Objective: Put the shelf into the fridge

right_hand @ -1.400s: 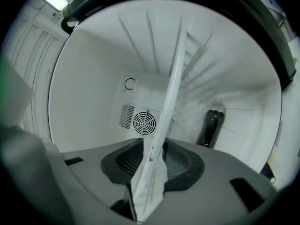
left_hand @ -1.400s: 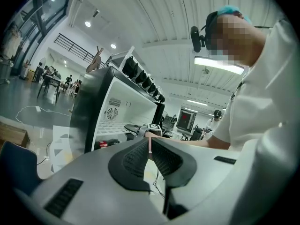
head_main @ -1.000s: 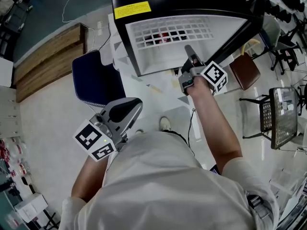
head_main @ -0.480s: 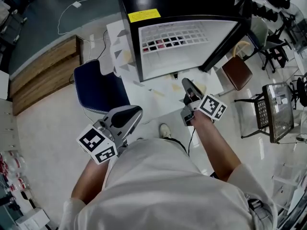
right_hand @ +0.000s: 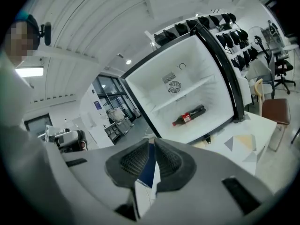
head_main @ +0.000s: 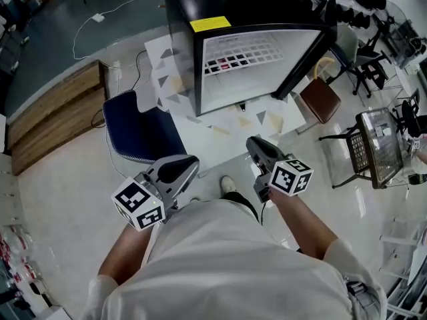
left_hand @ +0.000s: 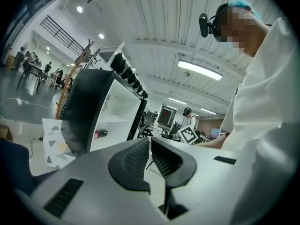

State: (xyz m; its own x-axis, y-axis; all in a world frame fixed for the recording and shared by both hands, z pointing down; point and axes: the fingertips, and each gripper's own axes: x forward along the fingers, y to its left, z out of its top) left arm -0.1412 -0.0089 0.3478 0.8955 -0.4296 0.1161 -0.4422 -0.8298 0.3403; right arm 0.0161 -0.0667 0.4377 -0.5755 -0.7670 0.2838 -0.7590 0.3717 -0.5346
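Evidently the shelf (head_main: 247, 45) already sat level inside the fridge (head_main: 180, 45). The left tongs (left_hand: 150, 142) were pressed together, and the right tongs (right_hand: 152, 144) had just been narrowing, empty. The sound move was keeping both clear of the door (head_main: 303, 62).

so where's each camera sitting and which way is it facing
Head view: on the person's head, looking steeply down at the floor and the open fridge; shows the shirt, left gripper and right gripper.
Left gripper view: on the left gripper, facing the fridge at an angle; shirt at right.
Right gripper view: on the right gripper, facing into the fridge at a bottle; jaws have just been closing, nothing between them; shirt at left.
Shared: all three show the fridge.
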